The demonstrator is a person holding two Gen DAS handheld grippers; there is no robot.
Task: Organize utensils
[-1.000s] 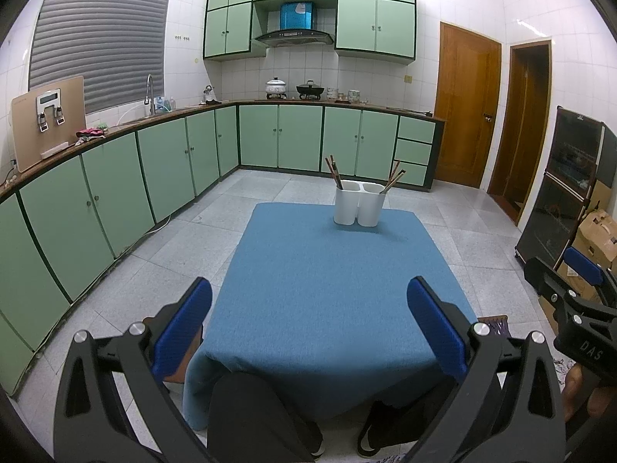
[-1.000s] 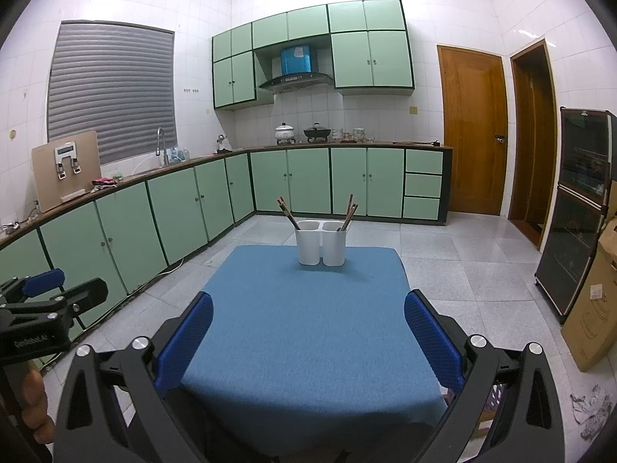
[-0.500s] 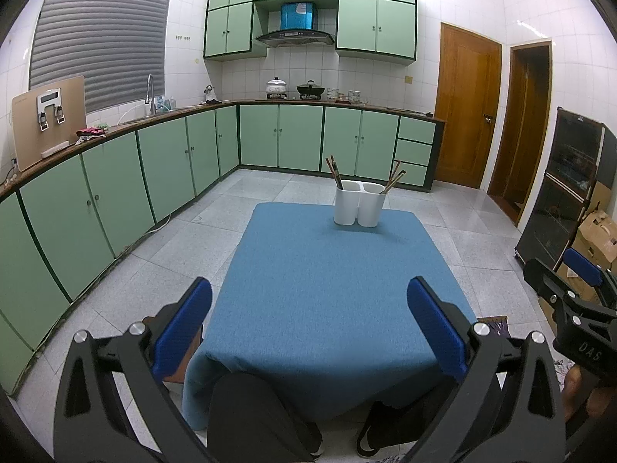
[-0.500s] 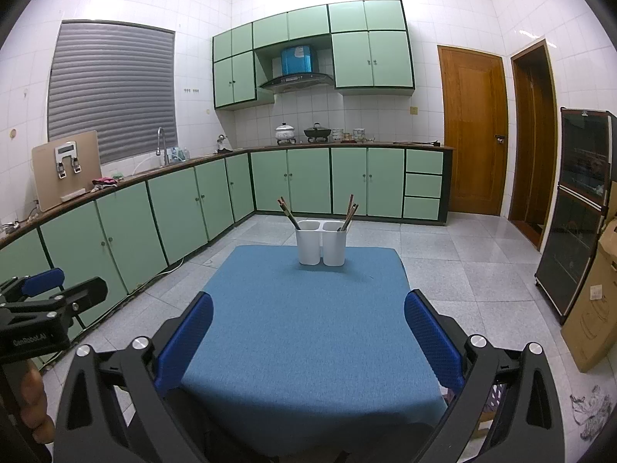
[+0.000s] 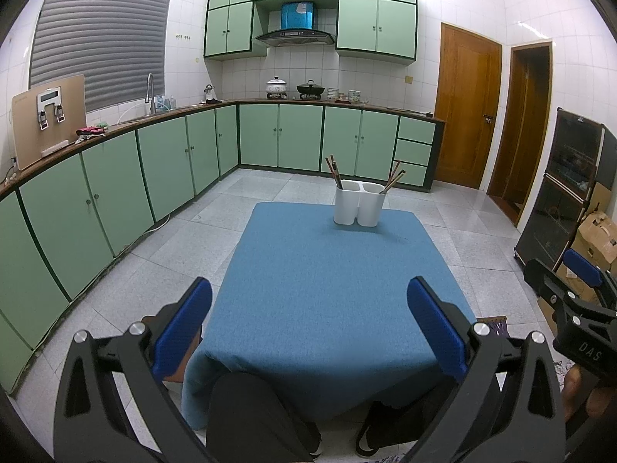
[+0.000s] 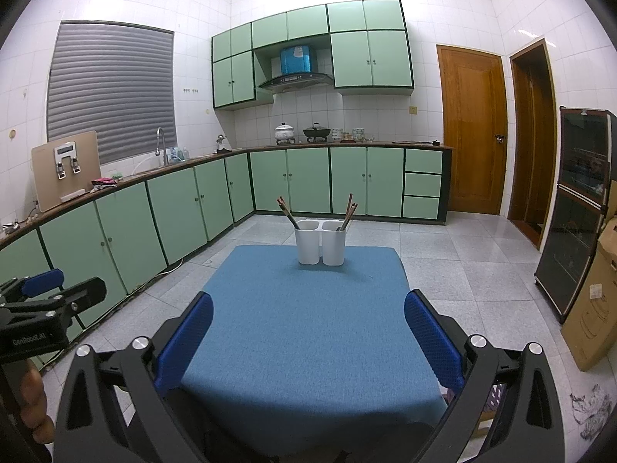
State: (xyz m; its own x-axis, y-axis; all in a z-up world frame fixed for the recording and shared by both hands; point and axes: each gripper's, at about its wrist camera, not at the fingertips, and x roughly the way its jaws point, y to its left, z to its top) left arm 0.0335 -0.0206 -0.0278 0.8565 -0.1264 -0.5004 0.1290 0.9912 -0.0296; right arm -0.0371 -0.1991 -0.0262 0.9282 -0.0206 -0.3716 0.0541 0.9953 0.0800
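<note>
A white two-cup utensil holder [image 5: 359, 204] stands at the far edge of the blue-covered table [image 5: 331, 289]; it also shows in the right wrist view [image 6: 320, 247]. Brown chopsticks [image 5: 334, 171] lean in its left cup, and others [image 5: 393, 180] lean in its right cup. My left gripper [image 5: 308, 328] is open and empty, held back over the table's near edge. My right gripper [image 6: 308, 339] is open and empty, also near the front edge. Each gripper appears at the side of the other's view.
Green cabinets [image 5: 115, 193] run along the left and back walls. A dark glass cabinet [image 6: 578, 212] and cardboard boxes [image 6: 594, 308] stand on the right. The person's legs [image 5: 250, 416] are under the table's front edge.
</note>
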